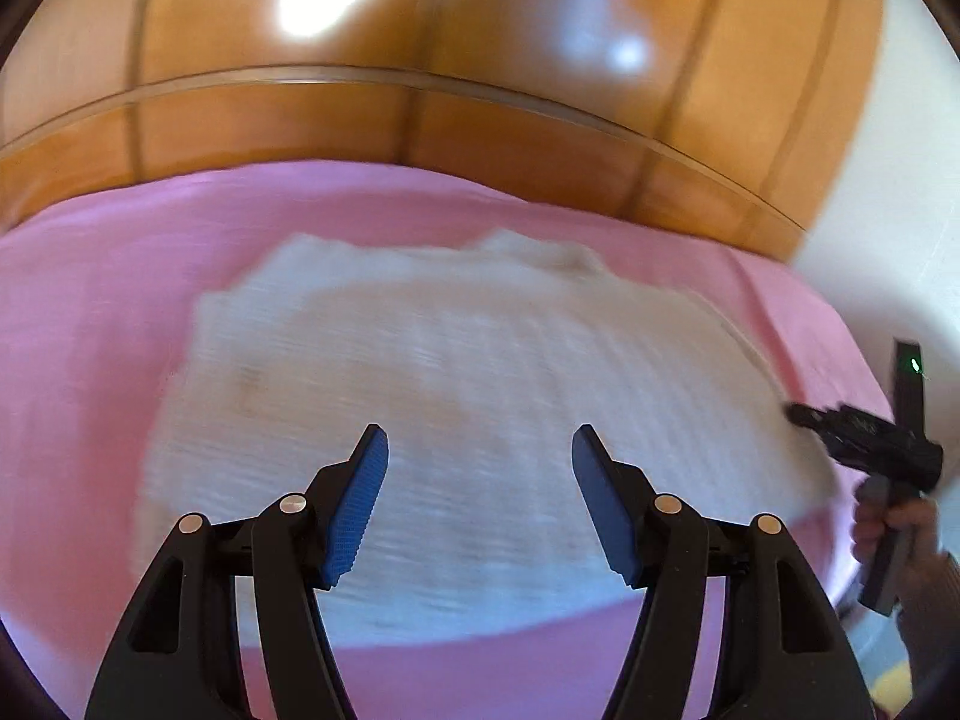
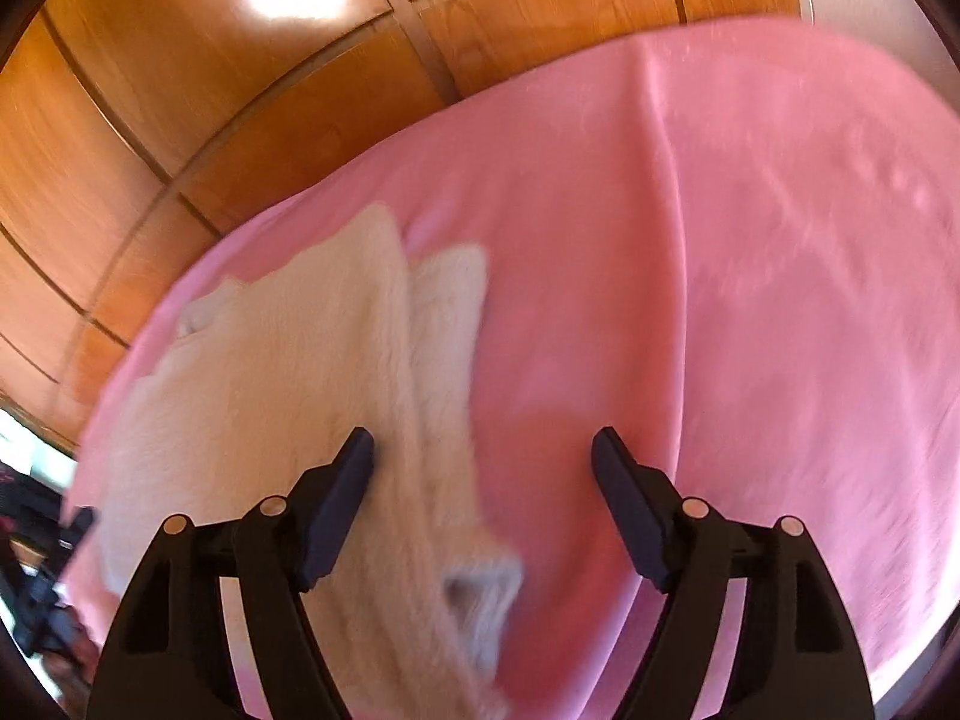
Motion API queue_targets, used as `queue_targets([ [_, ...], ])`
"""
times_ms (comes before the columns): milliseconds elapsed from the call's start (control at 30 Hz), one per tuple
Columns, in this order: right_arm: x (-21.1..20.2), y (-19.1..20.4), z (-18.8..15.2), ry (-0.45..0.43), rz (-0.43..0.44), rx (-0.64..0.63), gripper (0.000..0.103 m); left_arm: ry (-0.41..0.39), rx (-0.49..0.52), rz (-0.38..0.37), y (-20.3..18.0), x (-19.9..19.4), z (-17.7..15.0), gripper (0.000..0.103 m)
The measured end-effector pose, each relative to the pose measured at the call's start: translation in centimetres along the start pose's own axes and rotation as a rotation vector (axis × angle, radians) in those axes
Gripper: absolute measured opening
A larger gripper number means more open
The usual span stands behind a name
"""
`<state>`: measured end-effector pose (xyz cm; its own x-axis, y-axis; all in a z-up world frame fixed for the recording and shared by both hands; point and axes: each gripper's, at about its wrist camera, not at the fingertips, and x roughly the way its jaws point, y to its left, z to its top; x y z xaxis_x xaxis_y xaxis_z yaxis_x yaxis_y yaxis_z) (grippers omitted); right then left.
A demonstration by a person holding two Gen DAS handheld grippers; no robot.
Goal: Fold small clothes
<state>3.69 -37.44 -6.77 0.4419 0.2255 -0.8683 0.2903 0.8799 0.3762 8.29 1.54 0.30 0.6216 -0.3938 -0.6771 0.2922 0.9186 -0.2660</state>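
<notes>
Pink bedsheet [image 1: 90,312] backed by wooden panelling [image 1: 480,12]. Cream knit garment [image 1: 480,372] lies flat beyond the left gripper [image 1: 480,462], jaws apart, empty. Right gripper [image 2: 483,462] jaws apart over the garment's sleeve, unclamped.

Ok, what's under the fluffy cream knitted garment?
The fluffy cream knitted garment lies flat on a pink bed sheet, which shows all around it. Anything between garment and sheet is covered and cannot be seen.
</notes>
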Motion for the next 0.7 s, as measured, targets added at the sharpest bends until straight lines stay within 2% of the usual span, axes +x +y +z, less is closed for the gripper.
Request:
queue_targets([
  [100,-0.3,1.0,-1.1,0.044,0.074,-0.019,0.070,0.044,0.029,-0.028,-1.6,1.7,-0.5,0.063],
  [133,0.1,1.6,-1.7,0.078,0.081,-0.053,0.070,0.063,0.033,-0.023,-1.9,2.3,-0.8,0.063],
  [200,0.3,2.6,-2.5,0.086,0.047,-0.115,0.068,0.082,0.019,-0.006,-2.0,3.4,-1.0,0.063],
  [267,0.2,3.3,-2.7,0.103,0.054,-0.130,0.037,0.081,0.017,-0.006,-2.0,3.7,-1.0,0.063],
  [333,-0.4,4.6,-2.3,0.106,0.062,-0.150,0.024,0.082,0.012,-0.012,-1.9,3.7,-0.9,0.063],
  [367,-0.7,5.2,-2.1,0.100,0.070,-0.158,0.022,0.082,0.005,-0.021,-1.7,3.7,-0.8,0.063],
  [500,-4.3,9.1,-0.7,0.023,0.225,-0.163,0.019,0.074,-0.053,-0.082,-0.3,3.2,-1.2,0.063],
  [533,-5.3,11.0,-0.1,0.000,0.292,-0.171,0.017,0.072,-0.074,-0.098,0.1,3.1,-1.2,0.062],
  [600,-6.4,14.5,0.6,-0.028,0.364,-0.212,0.015,0.071,-0.122,-0.137,1.0,2.5,-1.3,0.060],
  [633,-6.9,17.4,0.8,-0.037,0.414,-0.253,0.014,0.072,-0.144,-0.156,1.4,2.4,-1.3,0.058],
  [700,-6.8,21.2,1.1,-0.039,0.460,-0.304,0.014,0.072,-0.204,-0.204,2.8,1.8,-1.1,0.050],
])
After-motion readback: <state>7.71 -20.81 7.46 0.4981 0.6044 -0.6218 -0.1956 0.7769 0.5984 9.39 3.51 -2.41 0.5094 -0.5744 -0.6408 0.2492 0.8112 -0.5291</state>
